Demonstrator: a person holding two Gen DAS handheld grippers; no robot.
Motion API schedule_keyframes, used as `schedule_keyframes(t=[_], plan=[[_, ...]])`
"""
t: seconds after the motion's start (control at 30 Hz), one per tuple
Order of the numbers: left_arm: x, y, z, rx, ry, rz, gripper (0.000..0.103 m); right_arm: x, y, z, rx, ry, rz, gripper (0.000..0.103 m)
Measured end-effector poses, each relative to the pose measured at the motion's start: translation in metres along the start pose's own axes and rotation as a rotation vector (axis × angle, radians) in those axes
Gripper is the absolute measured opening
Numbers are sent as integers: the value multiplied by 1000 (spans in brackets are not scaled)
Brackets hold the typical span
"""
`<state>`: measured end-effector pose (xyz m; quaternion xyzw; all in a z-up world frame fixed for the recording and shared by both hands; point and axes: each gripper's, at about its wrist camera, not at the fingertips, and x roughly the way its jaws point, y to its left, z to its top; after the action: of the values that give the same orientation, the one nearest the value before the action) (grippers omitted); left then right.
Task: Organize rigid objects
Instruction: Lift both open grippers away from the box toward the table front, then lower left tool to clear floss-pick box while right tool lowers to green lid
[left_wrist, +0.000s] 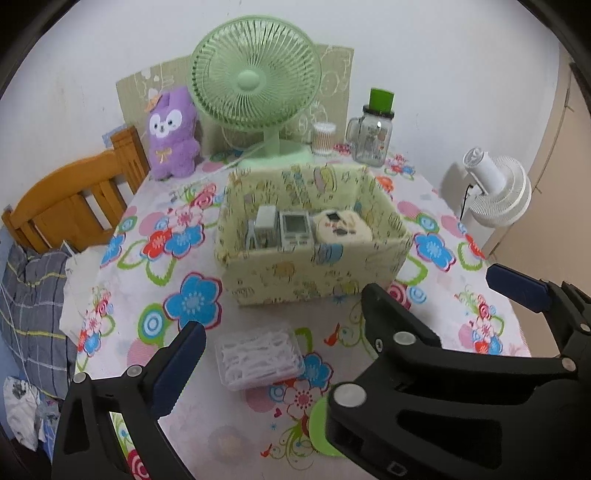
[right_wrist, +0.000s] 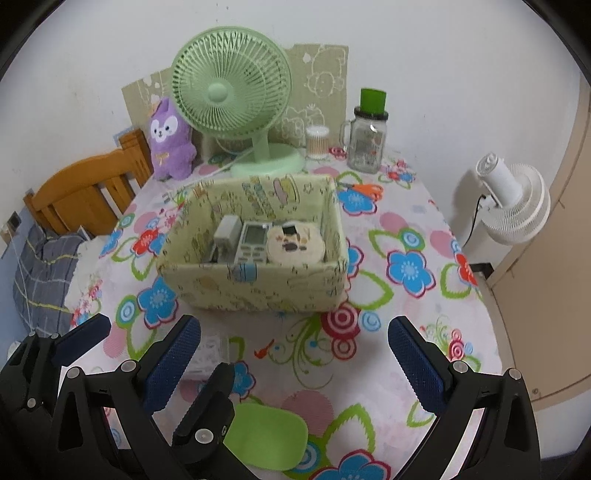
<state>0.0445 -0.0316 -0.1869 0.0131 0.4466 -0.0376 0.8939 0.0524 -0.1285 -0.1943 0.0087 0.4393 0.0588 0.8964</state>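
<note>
Both the left gripper (left_wrist: 275, 363) and right gripper (right_wrist: 295, 354) gape open above the clear box (left_wrist: 258, 356) (of white picks), near the basket (left_wrist: 314, 273).

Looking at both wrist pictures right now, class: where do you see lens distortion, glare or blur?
Left wrist view: dark fisheye corners, the door frame bows, a glint sits on the glass jar, and the clear box of floss picks looks soft. Right wrist view: the same bowed edges and jar glint; the green lid near the lens is slightly blurred.
</note>
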Motion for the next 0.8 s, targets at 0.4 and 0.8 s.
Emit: schedule_keyframes(t=[0.4, 0.8], plan=[[19, 10, -24, 3, 8, -3, 103, 13, 6, -26, -4, 7, -2, 103], [45, 23, -44, 0, 65, 23, 103, 35, 11, -47, 5, 49, 2, 103]])
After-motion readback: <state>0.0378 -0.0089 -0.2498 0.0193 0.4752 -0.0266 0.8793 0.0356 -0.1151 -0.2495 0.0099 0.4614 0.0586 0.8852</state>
